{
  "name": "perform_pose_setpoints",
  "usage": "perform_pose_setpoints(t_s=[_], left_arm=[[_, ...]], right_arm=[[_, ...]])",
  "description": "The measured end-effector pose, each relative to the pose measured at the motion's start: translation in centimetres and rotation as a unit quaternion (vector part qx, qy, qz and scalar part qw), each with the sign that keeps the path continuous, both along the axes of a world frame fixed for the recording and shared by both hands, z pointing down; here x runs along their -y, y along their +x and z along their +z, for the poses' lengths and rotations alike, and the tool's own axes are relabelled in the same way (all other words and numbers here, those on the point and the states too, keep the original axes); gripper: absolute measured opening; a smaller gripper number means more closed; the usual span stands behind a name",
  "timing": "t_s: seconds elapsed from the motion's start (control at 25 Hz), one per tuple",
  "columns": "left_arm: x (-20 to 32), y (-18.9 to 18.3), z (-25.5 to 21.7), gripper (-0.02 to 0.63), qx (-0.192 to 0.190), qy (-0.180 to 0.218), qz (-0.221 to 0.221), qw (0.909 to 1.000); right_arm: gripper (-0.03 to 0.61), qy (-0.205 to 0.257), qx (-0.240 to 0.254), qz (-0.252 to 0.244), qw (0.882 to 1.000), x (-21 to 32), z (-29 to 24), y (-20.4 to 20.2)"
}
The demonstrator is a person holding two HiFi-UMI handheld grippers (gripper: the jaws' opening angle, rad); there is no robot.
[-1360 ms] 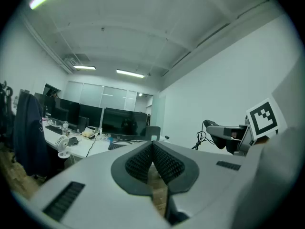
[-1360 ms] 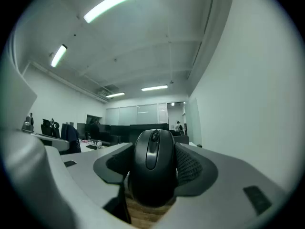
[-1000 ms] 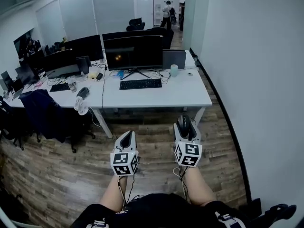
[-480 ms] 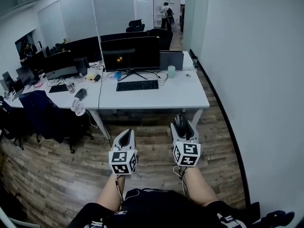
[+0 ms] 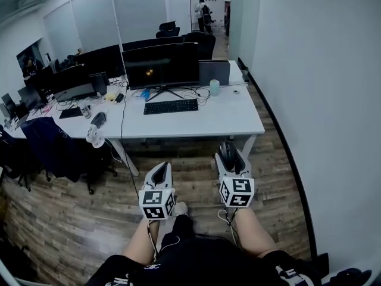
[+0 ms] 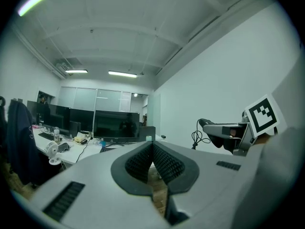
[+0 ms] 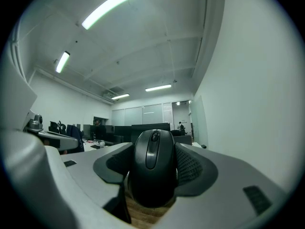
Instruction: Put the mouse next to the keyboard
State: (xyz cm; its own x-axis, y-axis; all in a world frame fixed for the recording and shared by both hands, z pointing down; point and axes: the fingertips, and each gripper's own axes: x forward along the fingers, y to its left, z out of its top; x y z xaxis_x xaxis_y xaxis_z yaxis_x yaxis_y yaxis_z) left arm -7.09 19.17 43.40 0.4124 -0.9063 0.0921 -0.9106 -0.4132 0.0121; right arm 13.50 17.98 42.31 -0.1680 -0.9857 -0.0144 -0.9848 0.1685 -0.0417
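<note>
Listing from the left: dark jacket (image 5: pixel 52 143) draped over a chair; small white fan (image 5: pixel 93 137) near the desk's left corner; white desk (image 5: pixel 232 119) bearing a black monitor (image 5: pixel 161 65), the keyboard (image 5: pixel 171 106) in front of it, and a pale cup (image 5: pixel 214 87) behind to the right. Wooden floor (image 5: pixel 71 219) lies between the desk edge and both tools. Left hand-held gripper (image 6: pixel 152 146): jaws pressed together, holding nothing. Right hand-held gripper (image 7: pixel 153 163): jaws spread wide and clamped on the black mouse (image 7: pixel 153 168), carried in the air short of the desk, well apart from the keyboard. Against a second ago: same grip on the mouse; a white shoe (image 5: pixel 180 208) has come into view below the grippers.
</note>
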Motion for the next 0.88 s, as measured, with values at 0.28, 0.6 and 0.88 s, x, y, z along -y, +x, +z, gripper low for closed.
perform_pose_setpoints(t_s=[0.28, 0.6, 0.88], left_arm=[[8.1, -0.7, 2.1, 0.012, -0.013, 0.0, 0.004, 0.9999], [22.2, -1.7, 2.9, 0.012, -0.031, -0.007, 0.025, 0.9992], [36.2, -2.6, 1.9, 0.012, -0.046, -0.014, 0.045, 0.9979]], right_arm=[[0.285, 0.003, -0.01, 0.007, 1.0, 7.5, 1.2, -0.3], [0.285, 0.001, -0.025, 0.02, 0.999, 20.7, 1.0, -1.5], [0.285, -0.005, -0.029, 0.045, 0.999, 33.7, -0.5, -1.9]])
